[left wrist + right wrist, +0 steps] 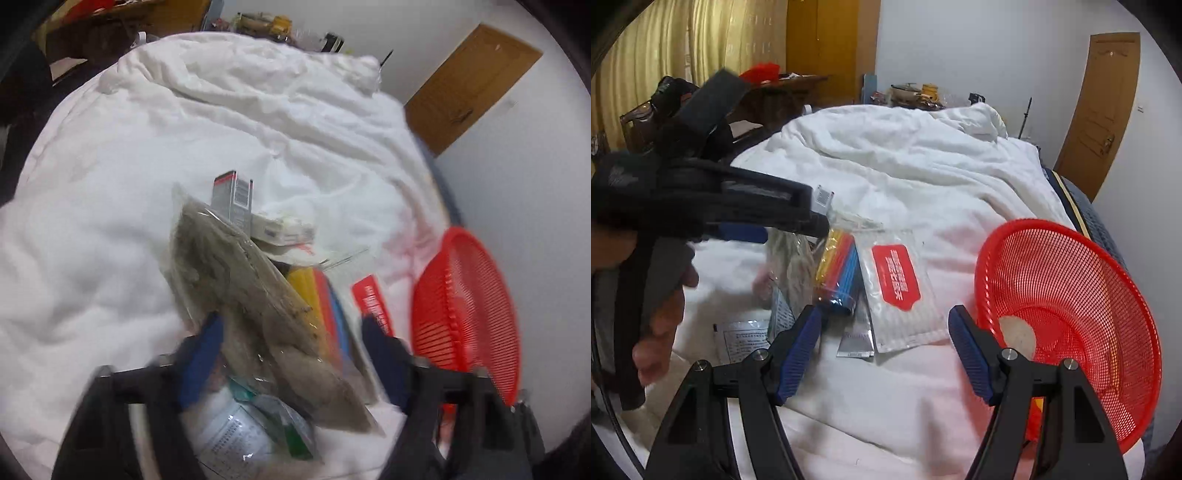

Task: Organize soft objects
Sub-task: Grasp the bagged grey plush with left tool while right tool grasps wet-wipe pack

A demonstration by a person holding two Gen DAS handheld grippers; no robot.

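Soft packets lie in a loose heap on the bed's rumpled white duvet: a clear bag of grey-brown fabric, a bundle of yellow, red and blue strips, a white pouch with a red label, a silver sachet and a printed white packet. Two small cartons sit at the far side of the heap. A red mesh basket lies tipped on its side just right of the pile.

The left gripper hangs over the grey-brown bag, which lies between its jaws; they stand apart, though blur hides whether the pads touch it. The right gripper hovers near the white pouch with jaws wide apart and nothing in them. A hand holds the left gripper's handle.
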